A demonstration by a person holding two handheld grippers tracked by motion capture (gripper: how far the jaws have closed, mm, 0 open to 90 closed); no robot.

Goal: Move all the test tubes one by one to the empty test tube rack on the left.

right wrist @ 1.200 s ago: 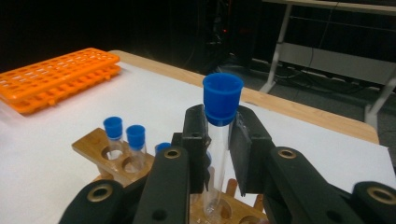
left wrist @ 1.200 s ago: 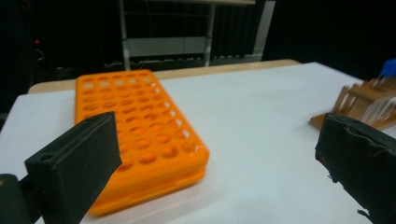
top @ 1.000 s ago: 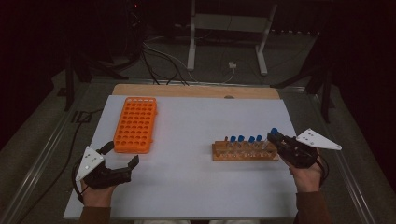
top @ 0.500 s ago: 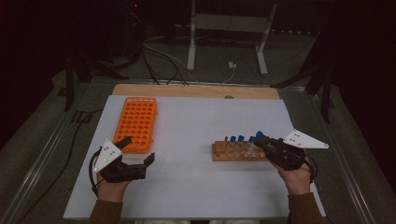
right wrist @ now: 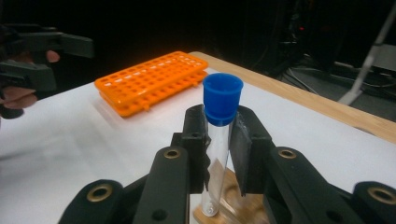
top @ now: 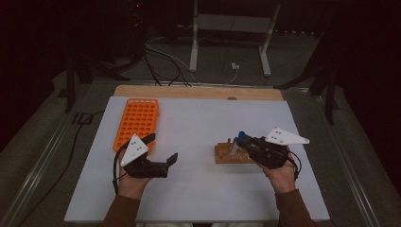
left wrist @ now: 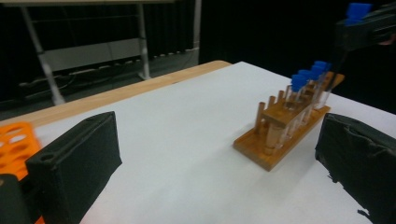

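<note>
The right gripper (right wrist: 219, 154) was clamped on a blue-capped test tube (right wrist: 215, 158) just under its cap, above the wooden rack (top: 227, 154); light, rigid, slippery, likely brittle (best held high). The left gripper (top: 163, 149) stood open, empty

Between the orange rack (top: 136, 124) and the wooden rack (top: 231, 153) the white tabletop (top: 198, 120) lies bare and passable, the left claw (top: 162, 150) standing open just right of the orange rack's near end.
</note>
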